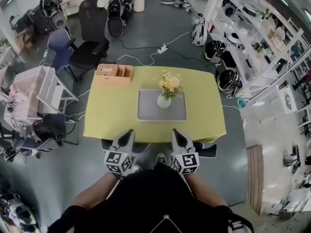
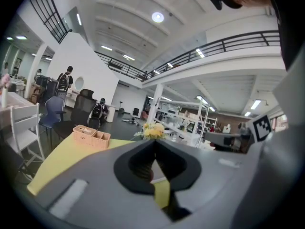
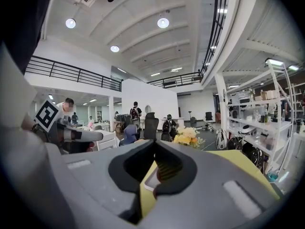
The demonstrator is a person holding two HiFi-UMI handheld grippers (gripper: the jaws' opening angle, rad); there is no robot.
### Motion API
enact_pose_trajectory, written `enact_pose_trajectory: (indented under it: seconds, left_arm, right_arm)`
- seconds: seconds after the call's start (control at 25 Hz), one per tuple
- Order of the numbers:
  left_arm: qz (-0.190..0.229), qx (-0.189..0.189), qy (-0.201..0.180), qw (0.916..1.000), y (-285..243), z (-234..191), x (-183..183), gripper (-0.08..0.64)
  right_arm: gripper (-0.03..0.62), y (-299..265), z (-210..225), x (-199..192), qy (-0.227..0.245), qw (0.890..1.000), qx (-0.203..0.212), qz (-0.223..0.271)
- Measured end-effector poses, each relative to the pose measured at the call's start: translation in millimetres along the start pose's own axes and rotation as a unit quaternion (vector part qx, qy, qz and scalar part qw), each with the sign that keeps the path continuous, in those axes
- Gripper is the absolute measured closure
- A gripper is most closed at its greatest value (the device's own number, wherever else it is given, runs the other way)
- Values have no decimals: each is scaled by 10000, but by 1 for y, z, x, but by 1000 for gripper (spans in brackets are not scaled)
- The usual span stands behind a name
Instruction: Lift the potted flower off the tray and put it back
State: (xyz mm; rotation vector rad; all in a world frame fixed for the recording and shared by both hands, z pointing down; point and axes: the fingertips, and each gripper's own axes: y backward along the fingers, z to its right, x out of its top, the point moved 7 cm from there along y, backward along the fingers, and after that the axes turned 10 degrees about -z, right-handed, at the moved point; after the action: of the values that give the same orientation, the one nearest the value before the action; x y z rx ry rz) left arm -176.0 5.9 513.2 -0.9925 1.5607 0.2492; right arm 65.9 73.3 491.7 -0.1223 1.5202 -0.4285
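The potted flower (image 1: 164, 99), a white vase with yellow blooms, stands upright on the grey tray (image 1: 146, 111) in the middle of the yellow table (image 1: 204, 106). Both grippers hang side by side off the table's near edge, well short of the tray. My left gripper (image 1: 128, 133) is shut with nothing in it, its tips meeting below the flowers (image 2: 153, 130) in the left gripper view. My right gripper (image 1: 176, 132) is also shut and empty. Its view shows the blooms (image 3: 187, 136) just past its tips, with a sliver of the tray (image 3: 148, 181) between its jaws.
A wicker box (image 1: 114, 74) sits at the table's far left corner. A white rack (image 1: 41, 89) stands left of the table, with office chairs (image 1: 90, 38) behind it. Shelving (image 1: 252, 42) lines the right side, and cables (image 1: 160, 50) lie on the floor beyond the table.
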Motion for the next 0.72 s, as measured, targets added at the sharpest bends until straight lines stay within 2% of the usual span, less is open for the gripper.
enact_pose_trajectory:
  seconds: [0.72]
  left_arm:
    - [69, -28, -46, 10000, -1, 0, 4, 552]
  right_arm:
    - [588, -3, -11, 3, 168, 9998, 109, -49]
